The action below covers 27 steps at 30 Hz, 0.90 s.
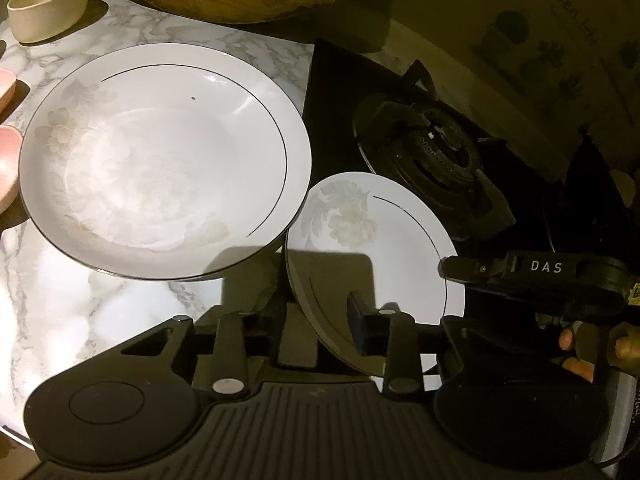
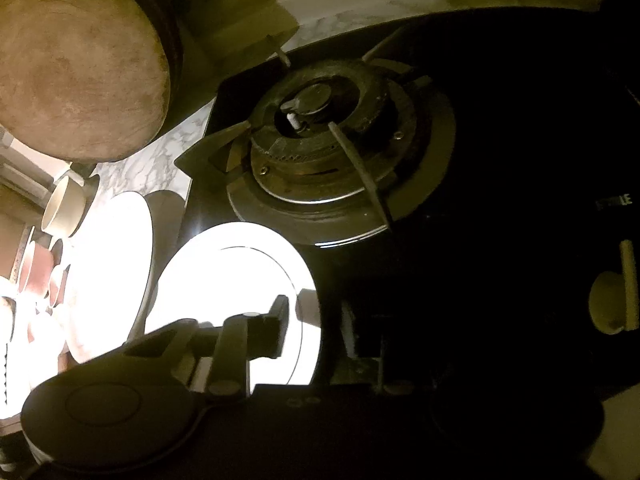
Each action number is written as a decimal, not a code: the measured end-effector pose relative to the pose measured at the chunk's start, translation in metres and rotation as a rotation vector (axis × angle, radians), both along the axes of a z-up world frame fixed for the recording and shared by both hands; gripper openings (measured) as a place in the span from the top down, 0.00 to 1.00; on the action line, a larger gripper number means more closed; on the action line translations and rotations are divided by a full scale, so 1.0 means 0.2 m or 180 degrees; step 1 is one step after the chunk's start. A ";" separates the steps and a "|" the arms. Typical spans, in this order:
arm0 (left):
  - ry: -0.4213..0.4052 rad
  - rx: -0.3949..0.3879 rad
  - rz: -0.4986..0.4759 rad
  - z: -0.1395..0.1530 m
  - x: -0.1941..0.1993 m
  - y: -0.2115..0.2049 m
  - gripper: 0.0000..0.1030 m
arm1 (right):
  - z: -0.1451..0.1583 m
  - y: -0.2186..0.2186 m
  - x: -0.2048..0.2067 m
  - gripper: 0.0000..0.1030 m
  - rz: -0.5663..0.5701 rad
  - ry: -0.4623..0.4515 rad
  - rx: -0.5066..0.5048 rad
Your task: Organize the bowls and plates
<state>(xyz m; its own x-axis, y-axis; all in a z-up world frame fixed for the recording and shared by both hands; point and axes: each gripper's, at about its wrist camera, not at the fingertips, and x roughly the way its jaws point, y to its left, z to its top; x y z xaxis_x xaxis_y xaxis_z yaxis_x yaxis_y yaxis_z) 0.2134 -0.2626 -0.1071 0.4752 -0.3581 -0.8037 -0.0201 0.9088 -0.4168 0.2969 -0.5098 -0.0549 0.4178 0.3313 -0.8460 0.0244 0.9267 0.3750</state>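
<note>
"Plates first? Pink bowls (image 1: 6, 168) and the big plate (image 1: 160, 160) sit left on the counter (image 1: 60, 300)."

"Yes. The small plate (image 1: 380, 248) lies on the stove's edge. The left claw (image 1: 320, 320) gapes across one rim. The right claw (image 2: 316, 320) straddles the other, grip unclear. Probably lift it, avoid the burner (image 1: 432, 152), stack leftward."

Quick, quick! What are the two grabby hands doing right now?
Left gripper: open, its fingers either side of the small plate edge, not pinching it.
Right gripper: looks shut on the small plate's rim.
</note>
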 end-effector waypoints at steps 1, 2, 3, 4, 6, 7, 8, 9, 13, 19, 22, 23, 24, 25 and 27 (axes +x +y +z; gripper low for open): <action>-0.0009 -0.0009 -0.0006 0.00 0.00 0.00 0.71 | 0.00 0.00 0.00 0.79 0.0006 0.0004 0.0003; -0.0007 -0.0013 -0.0009 0.00 0.01 0.00 0.72 | -0.01 0.00 0.01 0.82 0.0010 0.0010 0.0012; -0.0005 -0.0013 -0.0006 0.00 0.01 0.00 0.73 | -0.01 0.00 0.02 0.84 0.0009 0.0018 0.0023; 0.0001 -0.0014 -0.0001 -0.01 0.02 0.00 0.75 | -0.02 -0.01 0.03 0.86 0.0011 0.0032 0.0052; 0.0022 -0.0021 0.0021 -0.02 0.02 0.01 0.80 | -0.03 -0.01 0.03 0.89 0.0020 0.0050 0.0087; 0.0033 -0.0029 0.0029 -0.03 0.02 0.01 0.81 | -0.03 -0.01 0.04 0.89 0.0023 0.0049 0.0093; 0.0038 -0.0024 0.0034 -0.03 0.03 0.01 0.84 | -0.03 -0.02 0.04 0.90 0.0026 0.0050 0.0101; 0.0043 -0.0019 0.0039 -0.03 0.03 0.02 0.86 | -0.02 -0.02 0.04 0.90 0.0029 0.0050 0.0111; 0.0045 -0.0023 0.0067 -0.04 0.04 0.03 0.88 | -0.03 -0.02 0.05 0.90 0.0061 0.0033 0.0121; 0.0035 -0.0028 0.0025 -0.04 0.03 0.02 0.88 | -0.01 -0.01 0.03 0.94 0.0122 -0.0079 0.0013; 0.0032 -0.0025 -0.0058 -0.04 0.02 0.01 0.88 | 0.00 -0.02 0.00 0.95 0.0112 -0.0094 0.0001; 0.0038 -0.0033 -0.0085 -0.04 0.01 0.01 0.88 | -0.01 -0.03 -0.02 0.95 0.0100 -0.0105 0.0016; 0.0048 -0.0047 -0.0112 -0.04 0.01 0.01 0.88 | -0.01 -0.04 -0.03 0.95 0.0080 -0.0105 0.0038; 0.0055 -0.0051 -0.0144 -0.04 0.00 0.01 0.88 | -0.01 -0.06 -0.05 0.95 0.0052 -0.0091 0.0067; 0.0061 -0.0055 -0.0190 -0.04 -0.02 0.01 0.88 | -0.01 -0.08 -0.09 0.96 0.0018 -0.0079 0.0104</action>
<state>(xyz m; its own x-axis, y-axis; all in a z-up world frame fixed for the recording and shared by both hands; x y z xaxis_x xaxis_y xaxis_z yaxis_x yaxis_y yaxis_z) 0.2092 -0.2611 -0.1146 0.4371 -0.3992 -0.8060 0.0258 0.9013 -0.4324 0.2784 -0.5254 -0.0569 0.4366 0.3610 -0.8240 0.0095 0.9141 0.4055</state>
